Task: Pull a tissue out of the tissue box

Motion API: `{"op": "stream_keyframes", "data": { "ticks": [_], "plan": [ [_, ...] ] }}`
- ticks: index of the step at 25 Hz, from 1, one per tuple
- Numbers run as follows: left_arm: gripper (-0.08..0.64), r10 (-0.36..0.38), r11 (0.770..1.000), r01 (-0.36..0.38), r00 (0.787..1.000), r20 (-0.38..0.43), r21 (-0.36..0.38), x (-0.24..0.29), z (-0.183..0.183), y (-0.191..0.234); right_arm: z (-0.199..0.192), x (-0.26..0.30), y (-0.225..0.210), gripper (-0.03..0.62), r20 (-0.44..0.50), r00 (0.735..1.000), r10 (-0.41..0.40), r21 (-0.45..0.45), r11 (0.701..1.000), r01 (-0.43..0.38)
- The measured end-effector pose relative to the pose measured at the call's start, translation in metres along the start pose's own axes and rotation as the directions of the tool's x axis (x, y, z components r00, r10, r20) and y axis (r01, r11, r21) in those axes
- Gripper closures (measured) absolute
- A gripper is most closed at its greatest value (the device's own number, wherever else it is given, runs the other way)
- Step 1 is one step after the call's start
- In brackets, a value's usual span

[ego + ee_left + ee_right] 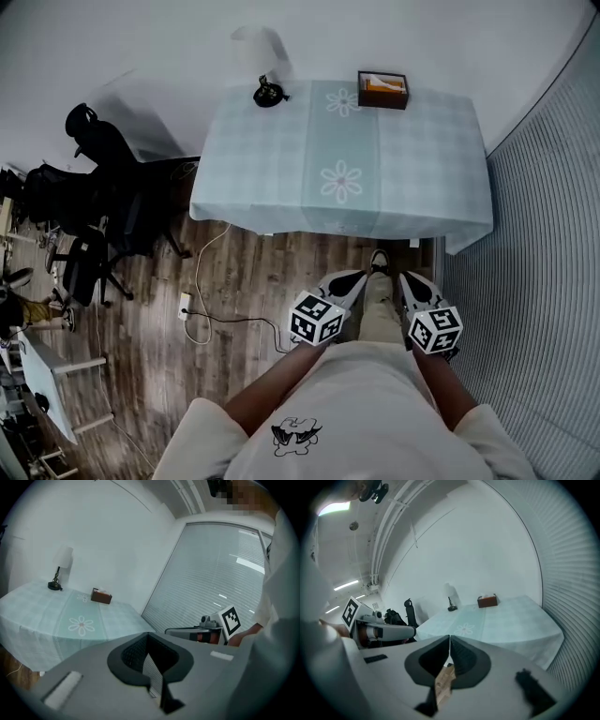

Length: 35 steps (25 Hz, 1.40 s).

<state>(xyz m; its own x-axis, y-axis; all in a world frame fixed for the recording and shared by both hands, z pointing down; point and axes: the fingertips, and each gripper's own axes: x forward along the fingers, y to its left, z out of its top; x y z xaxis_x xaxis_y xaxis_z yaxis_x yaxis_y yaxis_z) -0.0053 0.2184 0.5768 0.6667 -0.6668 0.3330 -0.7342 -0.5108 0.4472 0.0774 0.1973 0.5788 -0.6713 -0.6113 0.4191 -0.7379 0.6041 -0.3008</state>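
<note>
The brown tissue box (pixel 382 89) stands at the far right corner of a table (pixel 412 187) covered with a pale blue checked cloth; a white tissue shows in its top. It also appears far off as the tissue box (pixel 101 596) and the tissue box (pixel 487 601). Both grippers are held close to the person's body, well short of the table. My left gripper (pixel 359 276) (pixel 148 634) is shut with nothing in it. My right gripper (pixel 406 278) (pixel 450 637) is also shut and empty. The two point towards the table side by side.
A black-based lamp (pixel 267 92) stands at the table's far left corner. Office chairs (pixel 94 206) crowd the left side. A power strip (pixel 185 305) with a cable lies on the wood floor. A ribbed grey wall (pixel 544 234) runs along the right.
</note>
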Motion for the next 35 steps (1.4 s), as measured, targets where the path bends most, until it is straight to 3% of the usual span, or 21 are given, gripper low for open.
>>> {"op": "stream_keyframes", "data": {
  "ticks": [4,8,12,17,24,29,35],
  "plan": [
    [0.555,0.058,0.998,-0.058,0.998,0.015,-0.031,0.076,0.069,0.041,0.059,0.053,-0.066,0.578,-0.004,0.999,0.037,-0.008,0.999,-0.037],
    [0.555,0.085,0.996,-0.086,0.995,0.054,0.026,0.142,0.150,0.067,0.131,0.098,-0.117,0.578,-0.002,0.995,0.104,-0.066,0.992,-0.104],
    [0.555,0.119,0.992,-0.122,0.990,0.071,0.029,0.189,0.194,0.101,0.177,0.137,-0.160,0.578,-0.014,0.990,0.138,-0.109,0.984,-0.139],
    [0.555,0.127,0.992,-0.127,0.991,0.053,0.007,0.212,0.216,0.130,0.195,0.164,-0.176,0.578,-0.032,0.991,0.130,-0.091,0.987,-0.133],
    [0.555,0.076,0.997,-0.076,0.997,0.001,0.014,0.233,0.228,0.160,0.208,0.200,-0.192,0.578,-0.035,0.997,0.071,-0.044,0.996,-0.072],
    [0.555,0.083,0.996,-0.082,0.997,0.010,-0.017,0.242,0.247,0.184,0.228,0.225,-0.204,0.578,-0.035,0.998,0.059,-0.046,0.997,-0.061],
    [0.555,0.084,0.996,-0.084,0.996,0.011,-0.015,0.269,0.273,0.221,0.258,0.267,-0.228,0.578,-0.040,0.998,0.052,-0.133,0.990,-0.057]
  ]
}}
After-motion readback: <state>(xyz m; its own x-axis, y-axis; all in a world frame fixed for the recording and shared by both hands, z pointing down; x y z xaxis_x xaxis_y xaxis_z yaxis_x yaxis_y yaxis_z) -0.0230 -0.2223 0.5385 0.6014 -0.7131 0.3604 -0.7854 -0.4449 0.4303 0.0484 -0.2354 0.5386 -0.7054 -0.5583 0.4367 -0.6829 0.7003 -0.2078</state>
